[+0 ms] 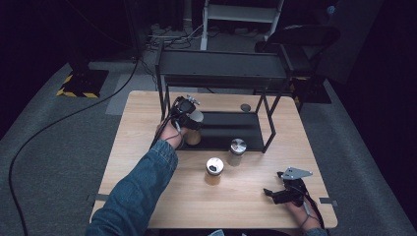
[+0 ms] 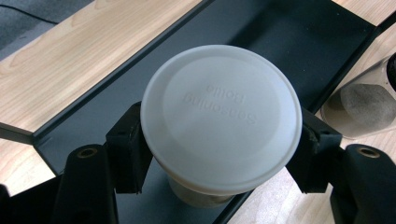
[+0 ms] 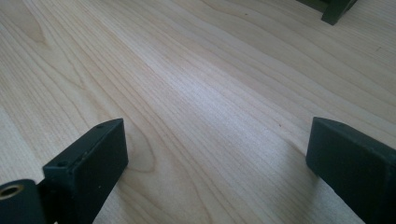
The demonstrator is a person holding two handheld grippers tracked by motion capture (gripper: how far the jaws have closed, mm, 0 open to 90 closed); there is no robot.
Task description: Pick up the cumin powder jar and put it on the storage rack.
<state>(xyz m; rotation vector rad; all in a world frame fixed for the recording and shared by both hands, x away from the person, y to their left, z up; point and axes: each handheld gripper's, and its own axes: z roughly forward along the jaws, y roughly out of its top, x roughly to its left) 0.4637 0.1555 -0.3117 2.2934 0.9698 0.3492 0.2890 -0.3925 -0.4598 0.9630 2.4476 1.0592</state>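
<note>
Jars number three: one white-lidded jar (image 2: 220, 119) clamped in the left gripper (image 1: 189, 119) over the black rack's lower tray (image 2: 299, 42), two jars (image 1: 214, 170) (image 1: 237, 152) on the table (image 1: 147, 118). Raised lid lettering shows in the left gripper view. The right gripper (image 3: 217, 163) rests released.

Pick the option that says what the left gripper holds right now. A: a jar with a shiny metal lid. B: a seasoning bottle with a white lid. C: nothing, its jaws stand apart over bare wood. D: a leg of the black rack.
B: the left gripper has its jaws closed on both sides of the white-lidded seasoning bottle, over the black rack's lower shelf.
</note>
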